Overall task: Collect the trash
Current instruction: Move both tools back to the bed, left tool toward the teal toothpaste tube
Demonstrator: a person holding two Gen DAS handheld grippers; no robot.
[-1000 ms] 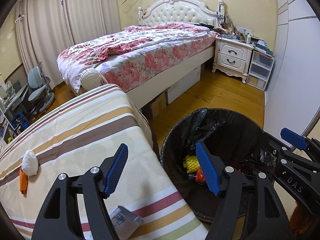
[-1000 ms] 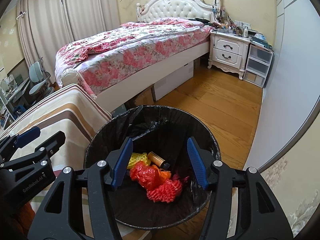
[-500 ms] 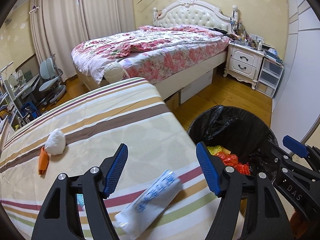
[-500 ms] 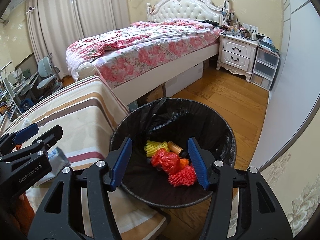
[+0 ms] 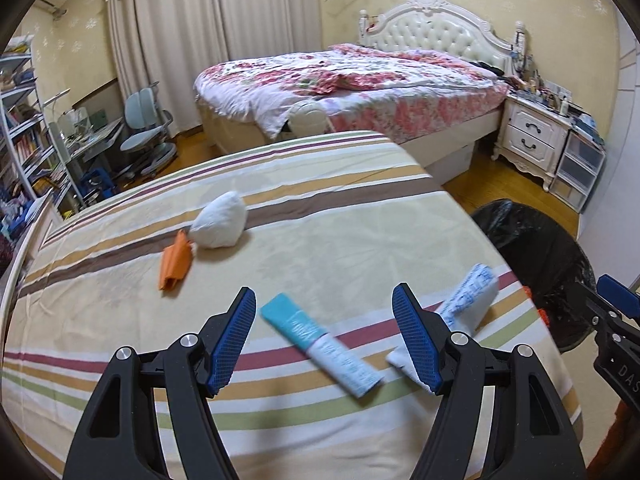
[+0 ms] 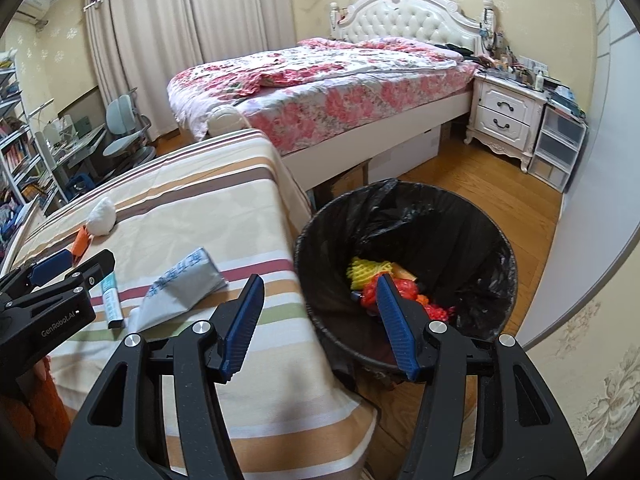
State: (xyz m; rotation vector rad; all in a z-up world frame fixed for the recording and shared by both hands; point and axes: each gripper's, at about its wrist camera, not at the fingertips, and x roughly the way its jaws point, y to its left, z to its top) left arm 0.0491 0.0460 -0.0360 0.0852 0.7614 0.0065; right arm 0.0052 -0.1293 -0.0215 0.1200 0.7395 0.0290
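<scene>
A striped cloth-covered table (image 5: pixel 328 216) holds trash: a teal and white tube (image 5: pixel 320 344), a crumpled white and blue packet (image 5: pixel 466 300), a white wad (image 5: pixel 220 221) and an orange scrap (image 5: pixel 175 262). My left gripper (image 5: pixel 324 338) is open and empty, above the tube. My right gripper (image 6: pixel 320 320) is open and empty, over the table's edge beside the black-lined bin (image 6: pixel 408 276), which holds red, yellow and orange trash (image 6: pixel 392 288). The packet (image 6: pixel 184 280), tube (image 6: pixel 111 300) and wad (image 6: pixel 102 222) also show in the right wrist view.
A bed with a floral quilt (image 5: pixel 352 80) stands behind the table. A white nightstand (image 5: pixel 532 140) and plastic drawers (image 5: pixel 580 168) are at the right wall. Desk chairs (image 5: pixel 144 136) and shelves (image 5: pixel 20 128) stand at the left. Wooden floor (image 6: pixel 480 176) surrounds the bin.
Both grippers have swung left, away from the bin and over the table. The tube, wad and orange scrap have come into fuller view. Both grippers stay open.
</scene>
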